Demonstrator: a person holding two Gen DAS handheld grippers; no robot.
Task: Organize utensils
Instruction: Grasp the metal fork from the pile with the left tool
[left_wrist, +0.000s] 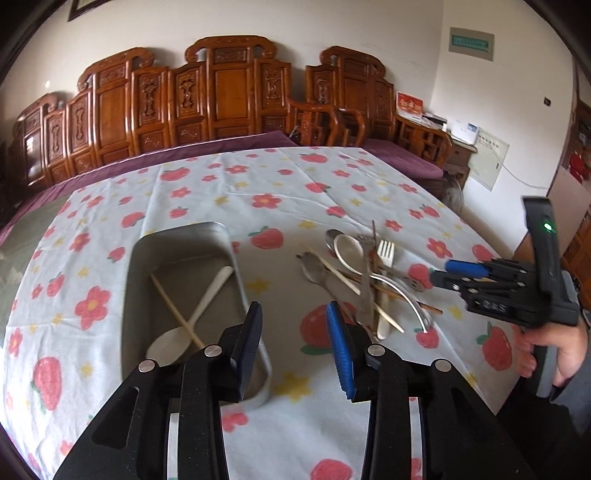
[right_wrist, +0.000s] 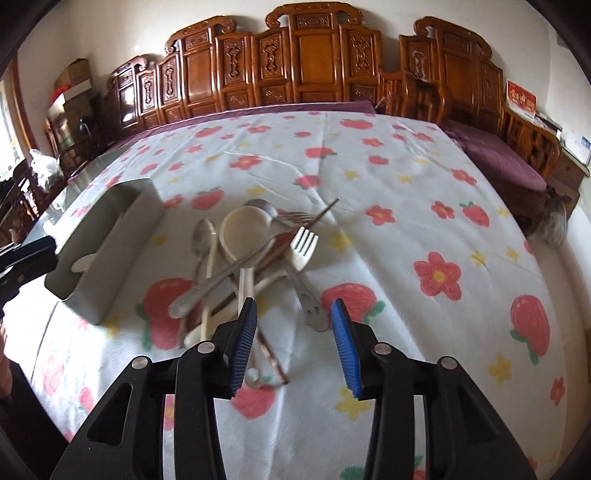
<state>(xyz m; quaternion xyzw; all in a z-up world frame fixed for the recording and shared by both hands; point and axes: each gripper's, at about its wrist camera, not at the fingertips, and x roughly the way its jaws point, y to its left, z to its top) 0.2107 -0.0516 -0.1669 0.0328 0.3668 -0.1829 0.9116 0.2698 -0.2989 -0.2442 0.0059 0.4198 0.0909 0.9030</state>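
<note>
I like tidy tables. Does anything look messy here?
Yes. The utensil pile lies tangled on the tablecloth beside the metal tray, spoons, forks and chopsticks crossing. Only a white spoon and chopstick are inside.

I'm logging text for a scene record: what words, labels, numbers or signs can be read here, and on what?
No text can be read with certainty.
Green wall plaque: white lettering, too blurred.
Red card by the wooden bench: gold characters, too small.
White sheet on the wall: print too small.
Body of the right tongs: raised marks, blurred.
</note>
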